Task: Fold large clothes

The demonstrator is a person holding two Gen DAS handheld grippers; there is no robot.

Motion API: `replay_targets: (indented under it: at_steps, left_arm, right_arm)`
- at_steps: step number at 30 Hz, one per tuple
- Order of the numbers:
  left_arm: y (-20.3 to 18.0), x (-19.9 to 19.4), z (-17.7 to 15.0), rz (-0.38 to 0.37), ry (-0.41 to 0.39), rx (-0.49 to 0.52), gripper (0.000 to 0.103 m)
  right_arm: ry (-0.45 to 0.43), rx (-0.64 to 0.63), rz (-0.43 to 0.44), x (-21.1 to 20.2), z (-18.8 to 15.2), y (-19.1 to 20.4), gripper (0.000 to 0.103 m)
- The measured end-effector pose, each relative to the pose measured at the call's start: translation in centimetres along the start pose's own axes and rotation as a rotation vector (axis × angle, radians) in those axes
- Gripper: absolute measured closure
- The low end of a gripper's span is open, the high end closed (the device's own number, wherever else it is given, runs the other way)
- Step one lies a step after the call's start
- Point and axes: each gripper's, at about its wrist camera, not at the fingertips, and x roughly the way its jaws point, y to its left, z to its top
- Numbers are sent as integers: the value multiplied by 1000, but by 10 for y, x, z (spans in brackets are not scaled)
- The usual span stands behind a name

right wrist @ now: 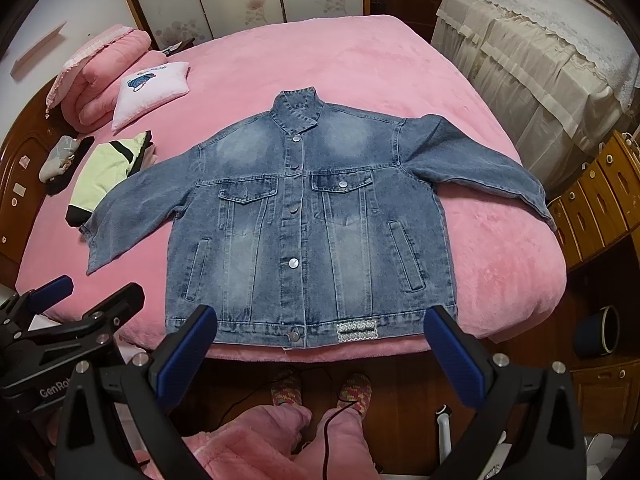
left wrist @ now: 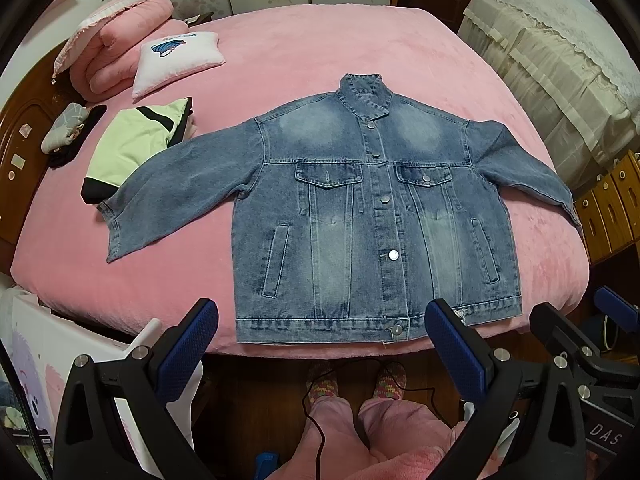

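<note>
A blue denim jacket lies flat and buttoned, front up, on the pink bed, sleeves spread to both sides, hem at the near edge. It also shows in the right wrist view. My left gripper is open and empty, held above the floor just short of the hem. My right gripper is open and empty, also just short of the hem. The right gripper shows at the right edge of the left wrist view; the left gripper shows at the left of the right wrist view.
A folded pale green and black garment lies under the jacket's left cuff. A white cushion and a folded pink quilt sit at the far left. A covered cabinet and wooden drawers stand right. The person's feet stand below.
</note>
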Motion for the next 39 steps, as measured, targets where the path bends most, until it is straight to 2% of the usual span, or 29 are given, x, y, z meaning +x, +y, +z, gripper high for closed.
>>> replay_targets:
  at_steps: [28, 39]
  left_arm:
    - [-2, 3, -6, 6, 16, 3, 1]
    - [-8, 3, -7, -10, 25, -39, 1]
  right_arm:
    - [6, -5, -9, 2, -1, -3, 0]
    - [9, -17, -6, 3, 1, -12, 0]
